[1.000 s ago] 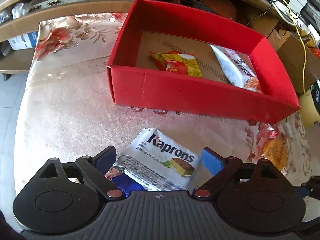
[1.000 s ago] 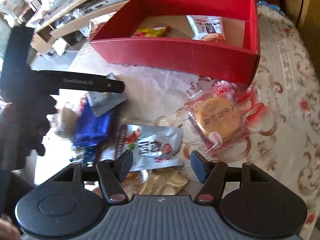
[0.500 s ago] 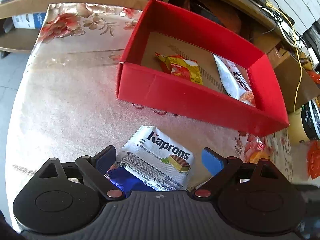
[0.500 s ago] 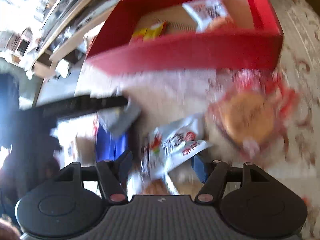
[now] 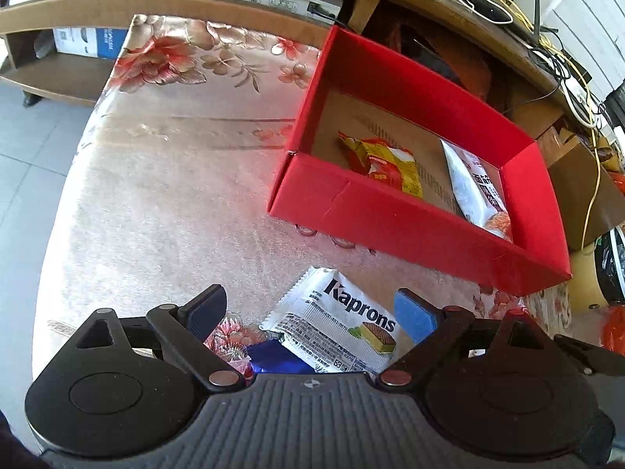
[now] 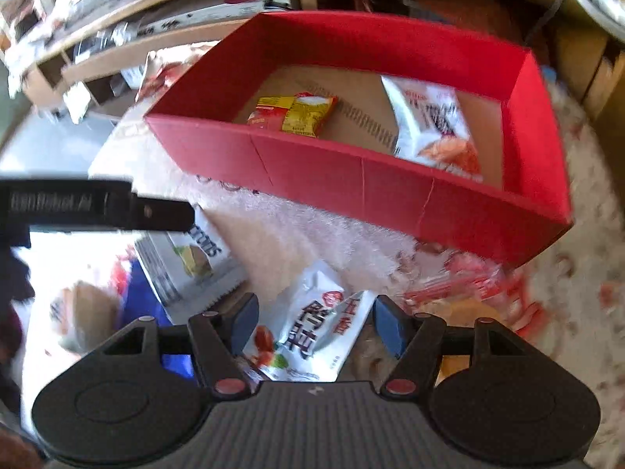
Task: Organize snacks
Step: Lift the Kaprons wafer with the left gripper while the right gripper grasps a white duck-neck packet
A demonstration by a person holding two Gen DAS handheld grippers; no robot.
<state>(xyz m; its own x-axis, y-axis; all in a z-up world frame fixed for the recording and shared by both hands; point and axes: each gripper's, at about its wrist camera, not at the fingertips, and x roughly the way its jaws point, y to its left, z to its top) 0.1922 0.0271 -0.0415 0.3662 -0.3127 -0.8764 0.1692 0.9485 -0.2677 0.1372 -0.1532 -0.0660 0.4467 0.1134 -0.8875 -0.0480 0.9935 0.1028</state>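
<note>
Red box [image 5: 414, 230] beyond Kaprons packet [image 5: 340, 328]; tongs [image 5: 312, 312] spread.

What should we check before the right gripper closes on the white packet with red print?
1. Right gripper open: ok.
2. White packet with red print between its fingers: ok.
3. Nothing else in the gap: cannot tell; wrappers lie close underneath.
4. Red cardboard box has room: ok, only a yellow-red packet and a white pouch inside.
5. Left gripper out of the way: ok, open over the white Kaprons wafer packet.
</note>
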